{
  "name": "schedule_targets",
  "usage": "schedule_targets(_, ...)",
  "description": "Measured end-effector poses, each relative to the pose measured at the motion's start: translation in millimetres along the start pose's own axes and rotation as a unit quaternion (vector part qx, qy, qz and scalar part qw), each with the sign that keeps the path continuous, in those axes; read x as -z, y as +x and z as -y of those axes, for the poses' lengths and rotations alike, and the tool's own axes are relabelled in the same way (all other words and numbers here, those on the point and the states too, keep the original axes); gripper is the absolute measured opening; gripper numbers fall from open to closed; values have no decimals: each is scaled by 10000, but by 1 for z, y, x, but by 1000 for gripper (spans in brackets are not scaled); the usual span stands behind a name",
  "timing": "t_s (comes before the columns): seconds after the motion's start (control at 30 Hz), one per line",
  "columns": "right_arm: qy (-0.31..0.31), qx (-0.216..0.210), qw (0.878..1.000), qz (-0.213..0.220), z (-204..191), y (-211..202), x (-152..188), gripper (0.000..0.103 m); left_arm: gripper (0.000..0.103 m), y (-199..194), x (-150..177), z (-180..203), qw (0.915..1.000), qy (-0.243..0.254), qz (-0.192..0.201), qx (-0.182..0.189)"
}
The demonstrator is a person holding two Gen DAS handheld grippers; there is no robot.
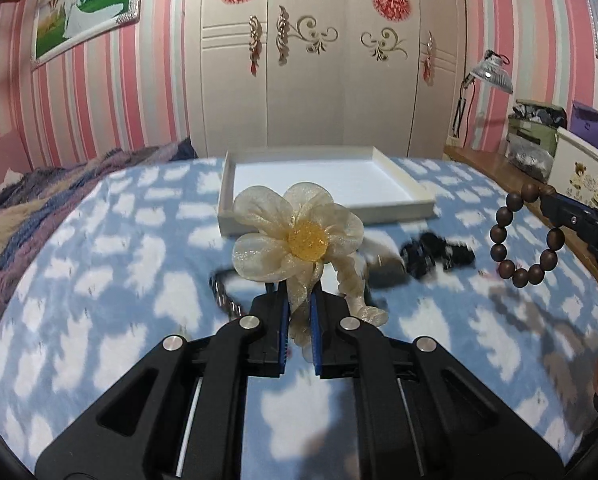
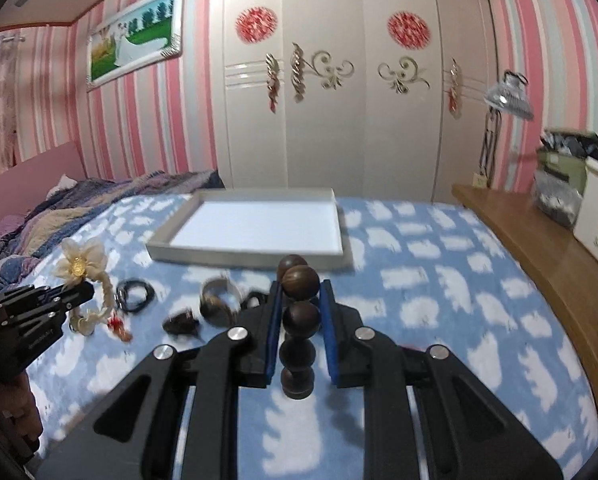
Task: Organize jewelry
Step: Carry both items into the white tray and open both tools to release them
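Note:
My left gripper (image 1: 299,296) is shut on the ribbon stem of a cream fabric flower hair tie (image 1: 295,232) with an amber centre, held up above the bed. My right gripper (image 2: 301,292) is shut on a brown wooden bead bracelet (image 2: 299,320), which hangs edge-on between the blue pads. In the left wrist view that bracelet (image 1: 527,236) dangles as a ring from the right gripper (image 1: 547,204) at the right edge. In the right wrist view the flower (image 2: 79,264) and the left gripper (image 2: 87,290) show at the left. A shallow white tray (image 1: 403,184) (image 2: 203,252) lies beyond both.
Loose pieces lie on the cloud-print bedspread (image 2: 439,280): black cord loops (image 2: 135,294), a brown bangle (image 2: 219,300), a dark hair clip (image 1: 435,254), a small red item (image 2: 119,326). A striped blanket (image 1: 39,208) lies left. A wooden ledge (image 2: 539,252) with boxes and a lamp runs right.

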State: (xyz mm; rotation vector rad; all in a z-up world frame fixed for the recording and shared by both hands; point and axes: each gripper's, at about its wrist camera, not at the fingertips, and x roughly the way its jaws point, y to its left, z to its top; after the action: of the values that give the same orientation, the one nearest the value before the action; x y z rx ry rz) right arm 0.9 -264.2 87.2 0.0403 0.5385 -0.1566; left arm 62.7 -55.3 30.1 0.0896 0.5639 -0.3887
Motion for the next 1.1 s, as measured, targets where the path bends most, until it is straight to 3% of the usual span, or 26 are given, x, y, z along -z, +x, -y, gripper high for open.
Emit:
schedule_targets(0.23,-55,-300,9992,261,-1,54,-55,19,7,53,-71,4,9988,245,317,-265)
schedule_targets(0.43,-151,-599,9980,-148,-10,132,-96,19,7,137,-117,-5,9994,-45,-350,-59)
schedule_targets(0.57,18,-750,9955,-580,-15,187,-105,19,7,188,-123,-11,9962,-97,-859,-145)
schedule_targets(0.8,-1,-330,9864,-1613,-9,266,-77,19,7,246,-100,-32,9861,24,-1582,-503)
schedule_targets(1.0,-108,469,9746,-2188,20,290,-50,19,8,257,-91,-51,9803,3,-1846,-709)
schedule_targets(1.1,-118,599,9724,-2251,28,288,-44,19,9,261,-96,-61,9786,-109,-1877,-839)
